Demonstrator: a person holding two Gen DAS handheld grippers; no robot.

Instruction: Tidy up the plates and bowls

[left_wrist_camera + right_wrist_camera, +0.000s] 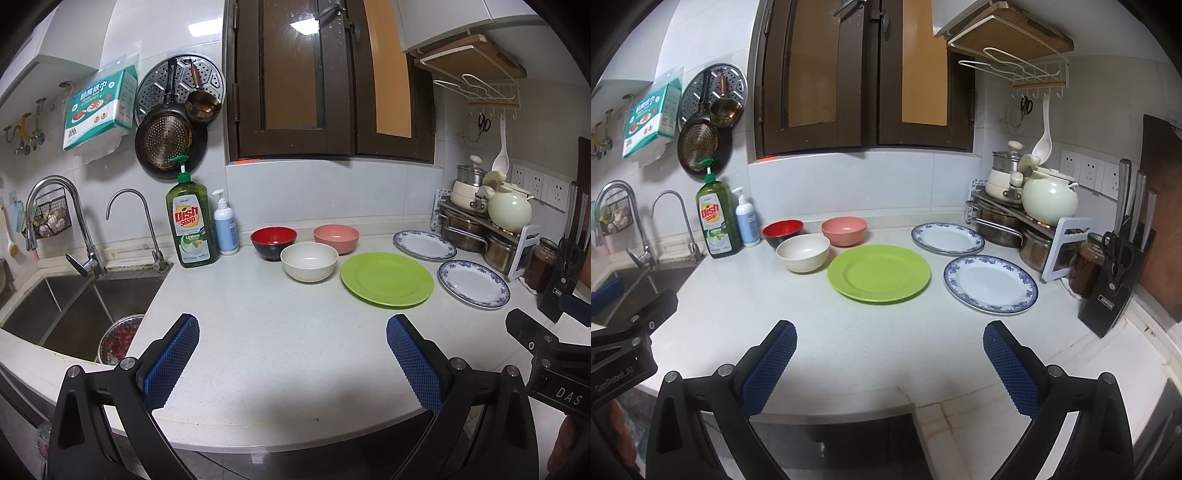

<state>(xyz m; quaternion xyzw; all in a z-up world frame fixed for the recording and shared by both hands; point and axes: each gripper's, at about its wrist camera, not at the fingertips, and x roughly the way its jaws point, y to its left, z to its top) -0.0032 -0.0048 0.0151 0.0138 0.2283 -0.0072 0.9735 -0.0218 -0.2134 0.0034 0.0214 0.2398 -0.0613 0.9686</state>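
On the white counter (pixel 258 332) stand a red-and-black bowl (pixel 273 242), a pink bowl (pixel 336 238) and a cream bowl (pixel 309 261). A green plate (pixel 386 278) lies right of them, with two blue-rimmed white plates, one at the back (pixel 424 244) and one nearer (pixel 474 282). The same show in the right wrist view: red bowl (pixel 783 232), pink bowl (pixel 844 230), cream bowl (pixel 803 253), green plate (pixel 878 273), back plate (pixel 948 238), near plate (pixel 990 284). My left gripper (pixel 293 332) and right gripper (pixel 890 338) are open and empty, over the counter's front edge, well short of the dishes.
A sink (pixel 55 314) with faucets lies at the left, holding a metal bowl (pixel 120 338). Dish soap (pixel 191 225) and a pump bottle (pixel 225 225) stand by it. Pots on a rack (pixel 1027 210), a jar (pixel 1087 264) and a knife block (pixel 1115 273) crowd the right.
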